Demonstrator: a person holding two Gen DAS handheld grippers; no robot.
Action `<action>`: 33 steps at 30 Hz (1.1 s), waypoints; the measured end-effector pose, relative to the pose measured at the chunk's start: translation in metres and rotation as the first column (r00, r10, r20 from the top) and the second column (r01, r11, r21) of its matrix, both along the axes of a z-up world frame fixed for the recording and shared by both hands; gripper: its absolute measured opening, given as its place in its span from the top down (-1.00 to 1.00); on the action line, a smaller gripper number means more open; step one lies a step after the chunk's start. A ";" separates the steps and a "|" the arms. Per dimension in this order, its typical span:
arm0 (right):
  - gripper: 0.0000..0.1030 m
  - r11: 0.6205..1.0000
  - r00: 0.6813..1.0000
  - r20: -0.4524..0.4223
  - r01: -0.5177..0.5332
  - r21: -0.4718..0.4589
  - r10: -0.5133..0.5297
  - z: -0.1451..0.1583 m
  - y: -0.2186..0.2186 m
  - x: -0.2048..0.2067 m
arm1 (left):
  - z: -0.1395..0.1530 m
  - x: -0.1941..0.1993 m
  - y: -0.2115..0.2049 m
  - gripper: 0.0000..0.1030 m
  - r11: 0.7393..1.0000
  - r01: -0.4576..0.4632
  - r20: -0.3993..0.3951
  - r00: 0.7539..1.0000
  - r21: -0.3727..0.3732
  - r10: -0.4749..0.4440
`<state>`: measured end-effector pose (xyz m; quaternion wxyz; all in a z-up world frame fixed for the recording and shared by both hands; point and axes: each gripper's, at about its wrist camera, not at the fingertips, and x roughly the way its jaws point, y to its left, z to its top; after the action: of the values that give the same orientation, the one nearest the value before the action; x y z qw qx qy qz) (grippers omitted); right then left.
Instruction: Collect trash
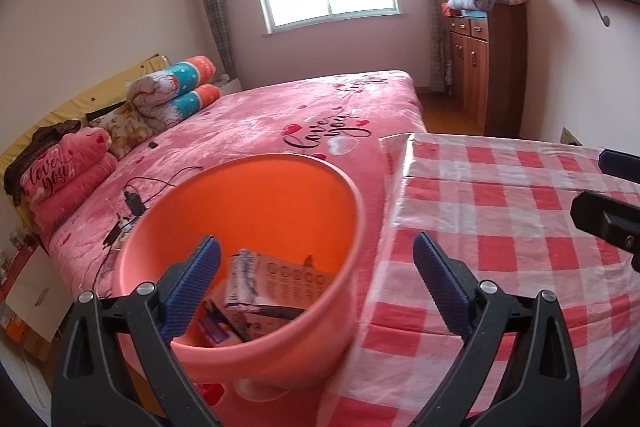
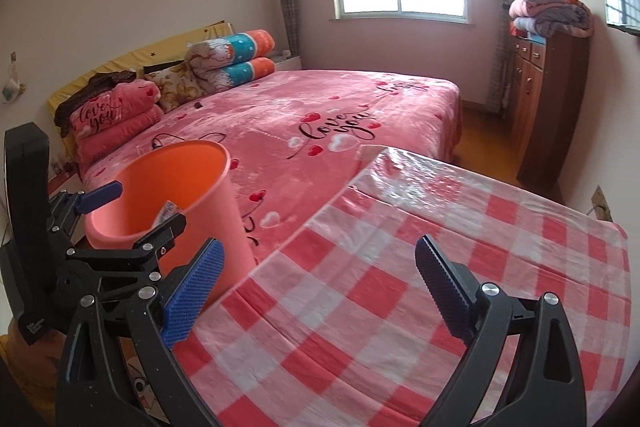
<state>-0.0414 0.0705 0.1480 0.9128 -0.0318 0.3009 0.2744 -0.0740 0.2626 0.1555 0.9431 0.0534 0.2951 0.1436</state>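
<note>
An orange bin (image 1: 256, 211) stands between the bed and the table, and shows in the right wrist view as the bin (image 2: 212, 195). Inside it lie a printed cardboard box (image 1: 288, 283) and a few wrappers. My left gripper (image 1: 316, 247) is open above the bin's near rim, with one finger over the inside and the other over the table's edge, and nothing held. From the right wrist, the left gripper (image 2: 140, 211) appears beside the bin. My right gripper (image 2: 320, 251) is open and empty over the checkered tablecloth (image 2: 400, 267); the right gripper (image 1: 608, 187) pokes in at the edge.
The red-and-white checkered table (image 1: 500, 227) fills the right side. A pink bed (image 1: 280, 115) lies behind the bin, with pillows, rolled quilts and a charger cable (image 1: 132, 203) on it. A wooden cabinet (image 1: 488, 67) topped with folded blankets stands by the far wall.
</note>
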 end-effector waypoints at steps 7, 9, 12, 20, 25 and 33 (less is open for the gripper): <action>-0.85 0.999 0.999 -0.010 0.052 -0.003 -0.052 -0.006 -0.025 -0.006 | -0.008 0.005 -0.024 -0.88 0.999 0.049 -0.018 0.999 -0.005 -0.049; -0.85 0.998 0.998 -0.018 0.066 0.001 -0.066 -0.008 -0.032 -0.006 | -0.011 0.006 -0.031 -0.88 0.998 0.059 -0.024 0.998 0.000 -0.059; -0.85 0.996 0.995 -0.023 0.092 0.002 -0.092 -0.011 -0.044 -0.009 | -0.016 0.007 -0.042 -0.89 0.997 0.082 -0.035 0.996 -0.008 -0.082; -0.85 0.988 0.987 -0.040 0.156 0.001 -0.156 -0.020 -0.076 -0.015 | -0.027 0.009 -0.069 -0.89 0.991 0.136 -0.056 0.989 -0.017 -0.136; -0.85 0.982 0.980 -0.052 0.191 0.001 -0.190 -0.026 -0.093 -0.020 | -0.033 0.010 -0.085 -0.89 0.986 0.162 -0.071 0.984 -0.021 -0.164; -0.85 0.974 0.972 -0.063 0.228 0.003 -0.227 -0.036 -0.115 -0.025 | -0.044 0.014 -0.108 -0.89 0.981 0.193 -0.100 0.976 -0.018 -0.194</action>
<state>-0.0668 -0.0449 0.1123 0.9286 0.0160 0.3292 0.1702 -0.0598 0.1550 0.1110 0.9366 0.0850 0.3367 0.0470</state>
